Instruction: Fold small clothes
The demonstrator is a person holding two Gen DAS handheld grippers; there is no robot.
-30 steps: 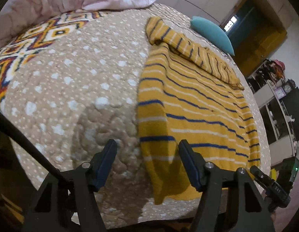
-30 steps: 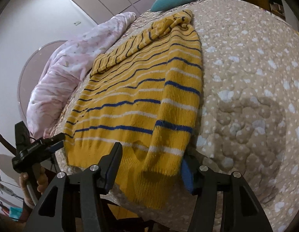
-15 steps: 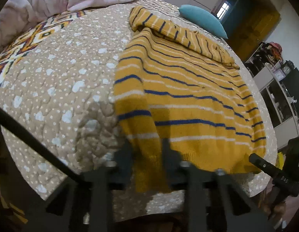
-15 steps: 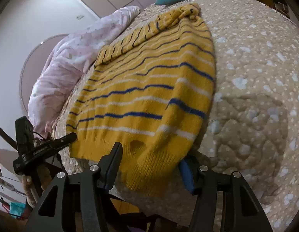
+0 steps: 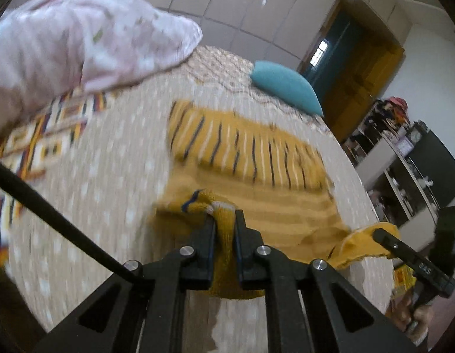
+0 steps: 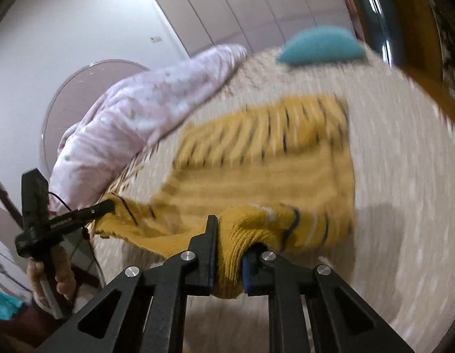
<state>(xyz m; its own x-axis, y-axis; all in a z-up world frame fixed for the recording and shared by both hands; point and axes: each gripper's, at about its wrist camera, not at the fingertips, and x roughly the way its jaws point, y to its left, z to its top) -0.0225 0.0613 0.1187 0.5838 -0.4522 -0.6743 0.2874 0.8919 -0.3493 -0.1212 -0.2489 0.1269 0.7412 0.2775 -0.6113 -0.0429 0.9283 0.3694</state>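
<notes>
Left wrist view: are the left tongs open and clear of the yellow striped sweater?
No: the left tongs are shut on a bunched fold of the yellow striped sweater, knit pinched between the fingers.

place: home bedroom | cues: quilted bed (image 5: 115, 153), pink duvet (image 5: 80, 47), teal pillow (image 5: 286, 86), wardrobe doors (image 5: 227, 8)

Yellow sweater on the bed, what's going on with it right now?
A person is folding the yellow striped sweater on the quilted bed. The left claw and the right claw are each shut on a bottom corner of it, lifting the hem up toward the folded sleeve. Both views are motion-blurred, so the fold is mid-swing, not yet laid down.
</notes>
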